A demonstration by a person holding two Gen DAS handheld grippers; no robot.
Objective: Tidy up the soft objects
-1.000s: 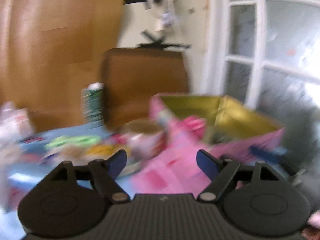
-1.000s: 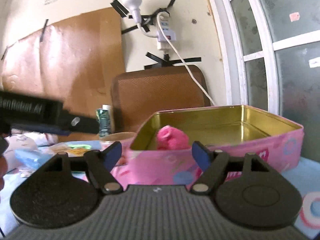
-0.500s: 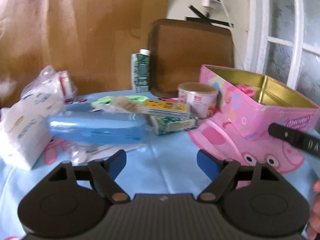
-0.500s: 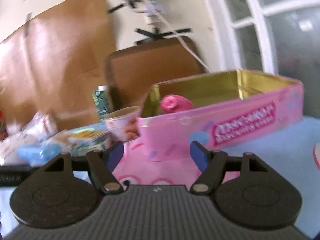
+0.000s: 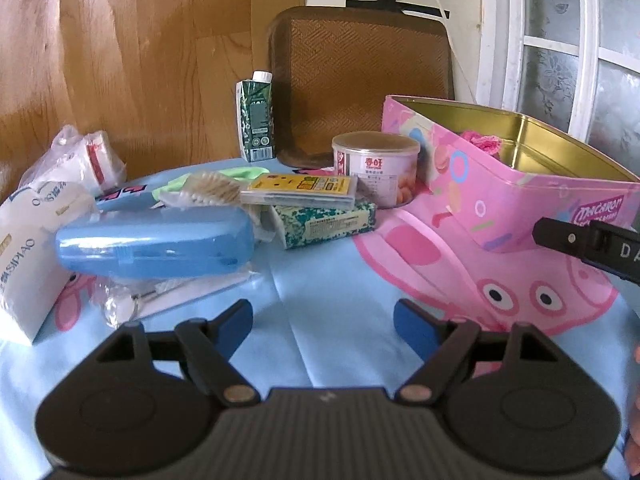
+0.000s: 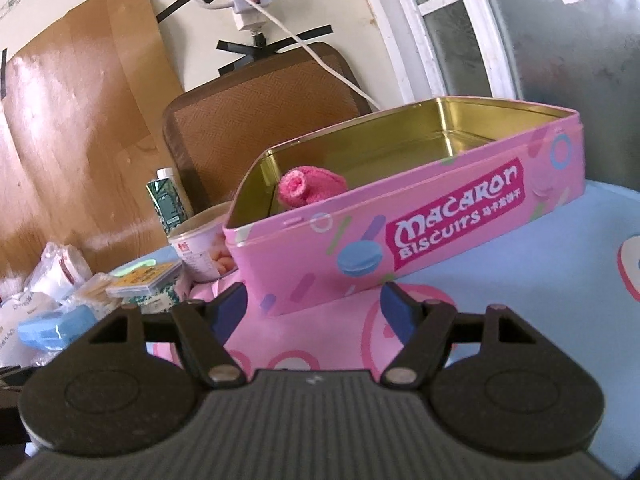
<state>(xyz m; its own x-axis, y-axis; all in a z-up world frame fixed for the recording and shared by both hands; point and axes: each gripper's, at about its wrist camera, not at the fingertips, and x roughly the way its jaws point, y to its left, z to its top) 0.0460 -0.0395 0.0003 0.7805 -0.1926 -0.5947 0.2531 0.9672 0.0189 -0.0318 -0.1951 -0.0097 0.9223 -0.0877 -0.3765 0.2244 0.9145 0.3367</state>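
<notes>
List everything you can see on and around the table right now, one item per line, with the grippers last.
pink biscuit tin: 1, pink outside, gold inside, lid off, on the right of the table
pink knitted roll: 1, pink, inside the tin at its left end
snack cup: 1, pinkish white, just left of the tin
blue plastic case: 1, light blue, left of centre
yellow flat pack: 1, yellow, on top of the green patterned box
cotton swabs: 1 bundle, pale, behind the case
tissue packs: at least 2, white, far left
green carton: 1, dark green, upright at the back
brown chair back: 1, behind the table
tablecloth: 1, light blue with pink cartoon pig
left gripper: open, empty
right gripper: open, empty
</notes>
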